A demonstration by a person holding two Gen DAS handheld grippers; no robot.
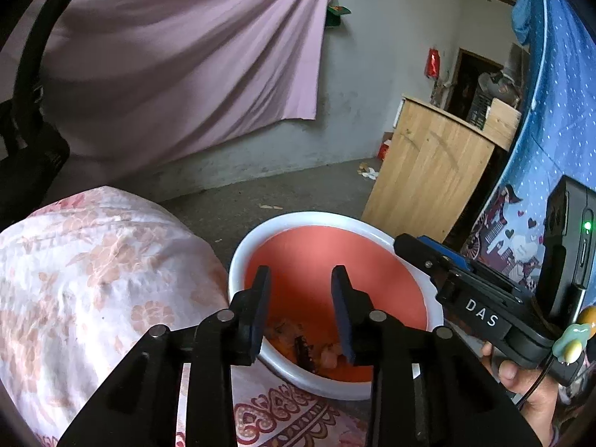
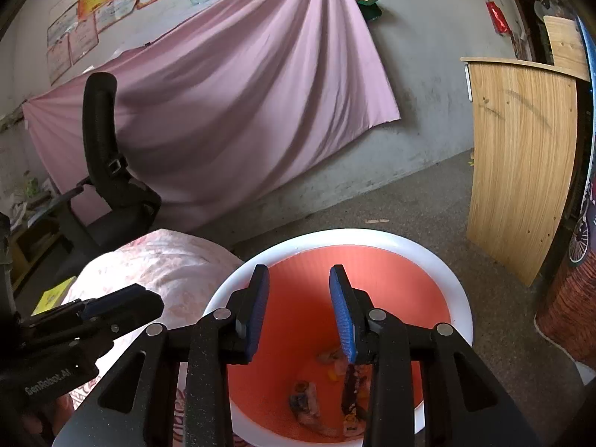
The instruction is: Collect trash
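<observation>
Trash [image 2: 309, 402] in bin [image 2: 462, 309], below jaws.

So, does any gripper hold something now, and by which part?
Nothing is held. The left gripper and right gripper are open above the bin; wrappers lie inside.

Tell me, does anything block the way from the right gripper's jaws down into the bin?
Nothing visible does. The right gripper hangs over the bin, jaws open and empty above the trash on its bottom.
</observation>
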